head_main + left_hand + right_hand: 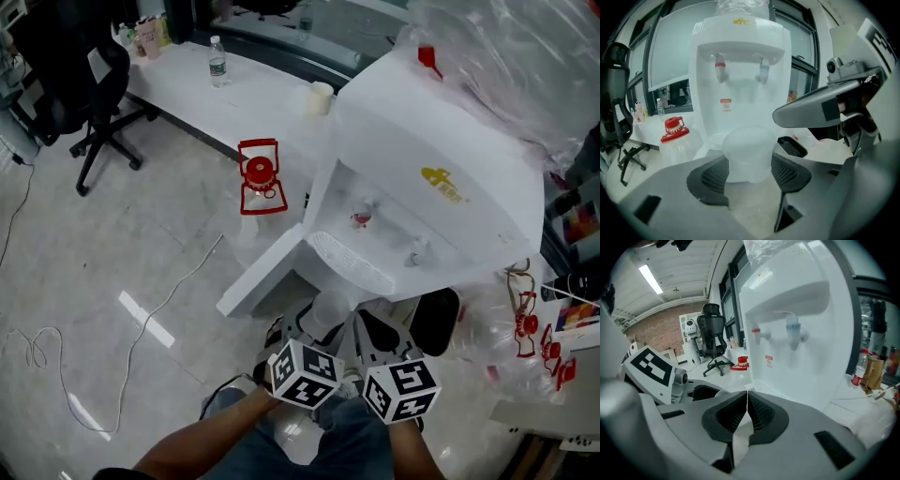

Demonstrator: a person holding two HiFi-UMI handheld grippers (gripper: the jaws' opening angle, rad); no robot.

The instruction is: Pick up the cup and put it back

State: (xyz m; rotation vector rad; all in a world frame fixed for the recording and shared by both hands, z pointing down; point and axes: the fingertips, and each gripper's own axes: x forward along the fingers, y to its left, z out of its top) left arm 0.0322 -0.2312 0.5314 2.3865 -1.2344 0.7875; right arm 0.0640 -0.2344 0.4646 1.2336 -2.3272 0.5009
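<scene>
A translucent white cup (747,154) sits clamped between the dark ribbed fingers (787,173) of the left gripper (749,174), held upright in the air just in front of the white water dispenser (740,70) and level with its drip tray (352,262). The red and blue taps hang above and beyond the cup. Beside it, the right gripper (747,401) has its fingers pressed together with nothing between them, pointed at the same dispenser. In the head view the two marker cubes ride side by side over the person's knees. To the left of the dispenser stands a clear jug with a red cap (260,178). Farther back, a long white surface (244,94) carries a water bottle (217,62), with a black office chair (89,84) near its end.
</scene>
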